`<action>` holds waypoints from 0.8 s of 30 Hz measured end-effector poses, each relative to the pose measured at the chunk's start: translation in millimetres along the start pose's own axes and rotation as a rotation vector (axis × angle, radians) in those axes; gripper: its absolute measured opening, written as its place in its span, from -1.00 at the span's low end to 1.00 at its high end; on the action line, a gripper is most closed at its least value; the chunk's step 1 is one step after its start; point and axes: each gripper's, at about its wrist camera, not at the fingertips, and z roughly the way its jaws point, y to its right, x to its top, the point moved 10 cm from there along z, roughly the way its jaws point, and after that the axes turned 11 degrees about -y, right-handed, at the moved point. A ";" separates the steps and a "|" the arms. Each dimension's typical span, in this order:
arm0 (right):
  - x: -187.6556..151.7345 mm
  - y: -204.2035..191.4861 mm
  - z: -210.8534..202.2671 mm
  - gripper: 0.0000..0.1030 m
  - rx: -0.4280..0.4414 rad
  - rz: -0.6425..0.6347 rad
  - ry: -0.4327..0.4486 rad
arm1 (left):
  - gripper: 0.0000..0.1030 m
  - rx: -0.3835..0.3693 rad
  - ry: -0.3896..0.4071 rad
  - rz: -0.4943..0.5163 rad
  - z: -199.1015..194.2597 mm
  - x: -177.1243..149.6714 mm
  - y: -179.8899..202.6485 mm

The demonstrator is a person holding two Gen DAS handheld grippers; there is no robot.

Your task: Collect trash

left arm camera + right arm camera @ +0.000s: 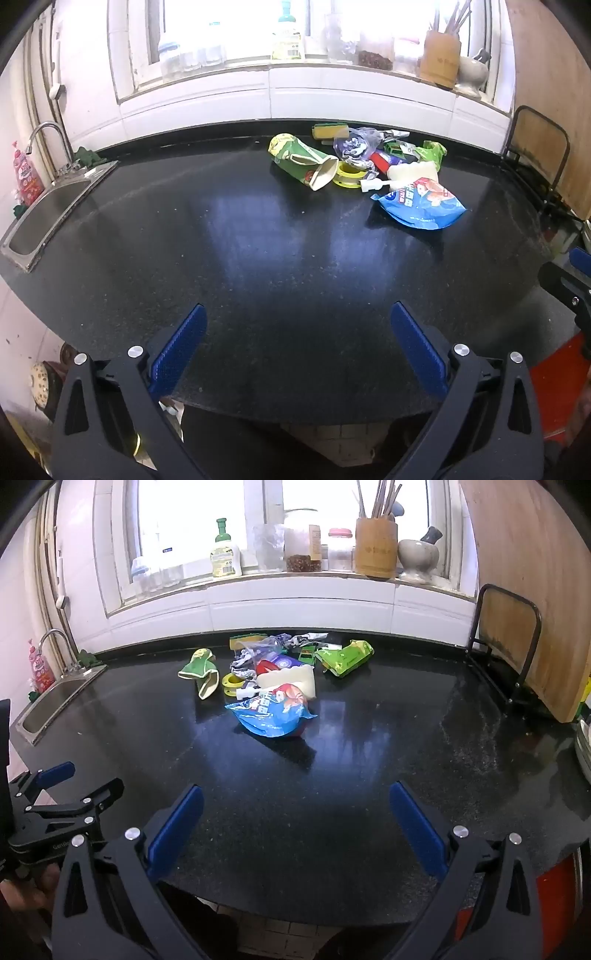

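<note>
Trash heap (275, 679): one blue pouch (271, 712), two green packets (345, 655).

A black countertop (369, 775) bears a trash pile (273, 679) near the back wall.

The left hand-held gripper (298, 345), black-framed with blue ribbed pads (180, 349), hangs over the near edge of the dark surface (295, 258), tilted downward, its jaws spread wide with nothing between them. The right hand-held gripper (296, 825) hangs beside it over the same near edge, likewise tilted downward and wide open, empty. The two sit side by side, apart.
</note>
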 end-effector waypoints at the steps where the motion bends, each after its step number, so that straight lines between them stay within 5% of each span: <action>1: 0.1 -0.4 -0.5 0.89 -0.005 -0.006 0.004 | 0.88 -0.001 -0.002 0.000 0.0 -0.5 0.3; 24: -4.0 -3.1 -0.6 0.89 0.008 0.005 -0.004 | 0.87 -0.006 -0.006 0.006 -1.6 -2.2 2.5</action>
